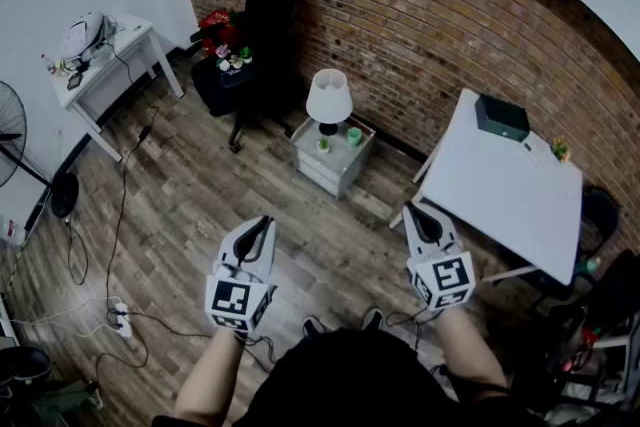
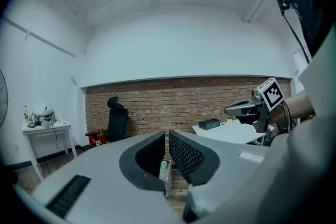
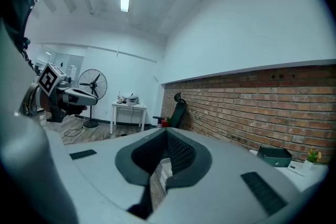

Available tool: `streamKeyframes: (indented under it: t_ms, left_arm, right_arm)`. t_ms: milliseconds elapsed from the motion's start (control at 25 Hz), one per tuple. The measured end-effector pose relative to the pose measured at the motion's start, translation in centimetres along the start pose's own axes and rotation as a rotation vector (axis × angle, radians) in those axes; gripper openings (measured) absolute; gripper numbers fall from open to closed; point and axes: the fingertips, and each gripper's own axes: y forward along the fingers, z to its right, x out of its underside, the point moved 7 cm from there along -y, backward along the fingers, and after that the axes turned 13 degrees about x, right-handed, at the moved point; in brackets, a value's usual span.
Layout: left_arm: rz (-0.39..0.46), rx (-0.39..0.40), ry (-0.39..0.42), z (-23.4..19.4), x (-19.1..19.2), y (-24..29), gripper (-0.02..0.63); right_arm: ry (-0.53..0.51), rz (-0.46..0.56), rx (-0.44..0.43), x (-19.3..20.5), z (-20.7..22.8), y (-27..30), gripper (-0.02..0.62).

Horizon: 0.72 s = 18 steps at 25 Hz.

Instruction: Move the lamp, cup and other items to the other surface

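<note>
Brick wall (image 1: pixel 420 5) closes the far side of a room with a wooden floor (image 1: pixel 200 205). Against the wall stands one small cabinet (image 1: pixel 335 172). Three things sit on its top: one lamp (image 1: pixel 328 98) with a white shade, one green cup (image 1: pixel 354 136) just beside the lamp's foot, and one potted plant (image 1: pixel 323 144) on the lamp's other side. What the cup holds cannot be made out.

Two desks are in the room. One white desk (image 1: pixel 510 195) stands to the right of the cabinet, with one dark box (image 1: pixel 501 118) near its far edge. One second white desk (image 1: pixel 120 65) stands at the far left, and the things on it are too small to tell. One office chair (image 1: pixel 262 25) is by the wall and one fan (image 1: pixel 10 145) is at the left edge.

The person holds two tools out in front, one in each hand, well apart. Both point toward the cabinet side of the room and tip slightly down. The left hand-held gripper (image 1: pixel 266 221) has its jaws drawn almost together, leaving only a thin slit with nothing in it. Through that slit the cabinet and cup show far off. The right hand-held gripper (image 1: pixel 411 208) has its jaws pressed together and is also empty. Both are well short of the cabinet and the white desk
</note>
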Motion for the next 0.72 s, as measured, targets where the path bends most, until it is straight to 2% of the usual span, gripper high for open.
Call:
streamKeyframes:
  t_ms: [80,160,320,480,600,640,720]
  left_arm:
    - [0.02,-0.001,0.026,0.0,0.1,0.1,0.025]
    - [0.034,-0.003,0.038,-0.1,0.1,0.0,0.025]
    - [-0.005,-0.005,-0.004,-0.4,0.3,-0.3,0.025]
    - [0.016,0.0,0.0,-1.1,0.4,-0.5,0.025]
    - [-0.001,0.019,-0.036,-1.9,1.3,-1.2,0.026]
    - [-0.005,0.026,-0.045,-2.3,1.6,-1.2,0.047]
    - [-0.015,0.039,-0.063,-3.0,2.3,-1.1,0.211]
  right_arm:
    - [0.015,-0.033,0.004,0.3,0.2,-0.2,0.004]
    - [0.019,-0.022,0.002,0.4,0.3,-0.2,0.003]
    - [0.015,-0.017,-0.004,0.3,0.0,0.1,0.003]
    - [0.027,-0.004,-0.009,0.3,-0.5,0.5,0.005]
    - [0.05,-0.023,0.005,0.4,-1.1,1.0,0.016]
    - [0.055,-0.031,0.008,0.5,-1.2,1.3,0.042]
    - [0.065,-0.048,0.005,0.7,-1.6,1.9,0.117]
